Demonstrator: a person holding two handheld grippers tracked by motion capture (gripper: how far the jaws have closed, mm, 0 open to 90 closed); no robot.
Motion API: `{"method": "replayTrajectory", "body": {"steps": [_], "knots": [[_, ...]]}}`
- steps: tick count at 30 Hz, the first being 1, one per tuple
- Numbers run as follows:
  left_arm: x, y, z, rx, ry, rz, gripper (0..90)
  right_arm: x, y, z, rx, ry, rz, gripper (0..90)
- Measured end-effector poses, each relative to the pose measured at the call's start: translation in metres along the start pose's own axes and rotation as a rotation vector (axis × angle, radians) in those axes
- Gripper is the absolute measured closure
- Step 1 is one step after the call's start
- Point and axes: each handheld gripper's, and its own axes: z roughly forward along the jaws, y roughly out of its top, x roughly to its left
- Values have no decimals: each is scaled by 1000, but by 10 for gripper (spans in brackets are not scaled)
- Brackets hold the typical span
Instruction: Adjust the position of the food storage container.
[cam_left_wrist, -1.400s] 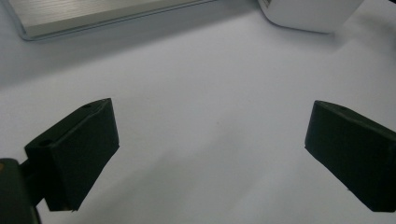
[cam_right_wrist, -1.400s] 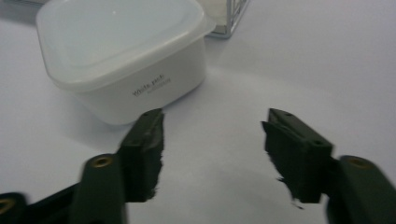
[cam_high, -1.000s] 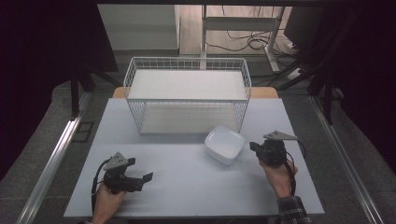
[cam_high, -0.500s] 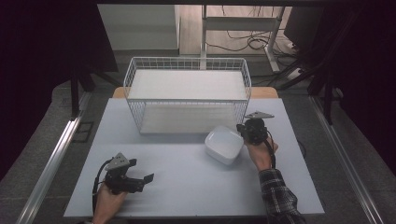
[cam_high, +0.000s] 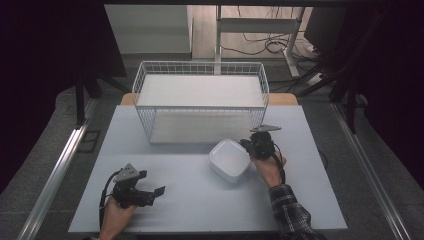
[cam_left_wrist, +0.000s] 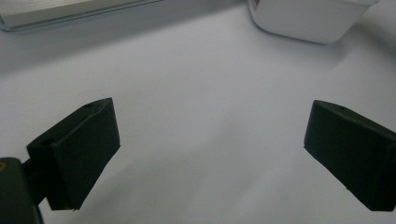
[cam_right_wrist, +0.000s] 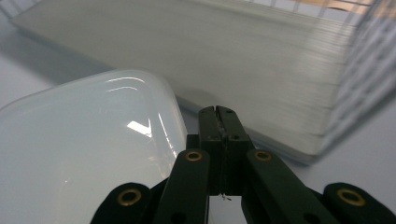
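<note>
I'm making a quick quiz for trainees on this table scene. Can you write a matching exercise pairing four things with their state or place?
Things:
1. left tool
2. right tool
3. white dish
4. wire basket

States or places:
A. at the far side of the table
B. jaws wide apart
C. jaws pressed together
D. upside down in front of the basket

Pairs: 1-B, 2-C, 3-D, 4-A

My work surface is a pale grey tabletop (cam_high: 190, 200). A white wire basket (cam_high: 200, 102) stands on it along the far edge, centred, with a white liner inside. A white square dish (cam_high: 229, 160) lies upside down just in front of the basket's right front corner, toward the tabletop's right half.
</note>
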Motion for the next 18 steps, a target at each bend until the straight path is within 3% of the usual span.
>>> {"method": "replayTrajectory", "body": {"steps": [4,5,6,7,8,10,11,13,16,17,18], "knots": [[0,0,0,7,5,2,31,17,0,4,6,60,-13,895],[0,0,0,9,10,0,32,27,0,7,9,87,-24,895],[0,0,0,9,10,0,33,27,0,7,9,87,-24,895],[1,1,0,11,12,-9,34,37,0,9,13,117,-35,895],[1,1,0,11,12,-9,36,37,0,9,13,117,-35,895],[3,2,0,20,15,-20,37,55,-1,12,20,172,-58,895],[3,2,0,20,15,-20,37,55,-1,12,20,172,-58,895],[6,5,-1,22,21,-28,32,65,-1,7,16,168,-116,894],[10,8,-3,6,19,-33,29,64,-1,-5,0,155,-119,894],[14,14,-2,-12,11,-47,64,60,-5,-19,-8,129,-120,894],[14,14,-2,-12,11,-47,95,60,-5,-19,-8,129,-120,894]]}}
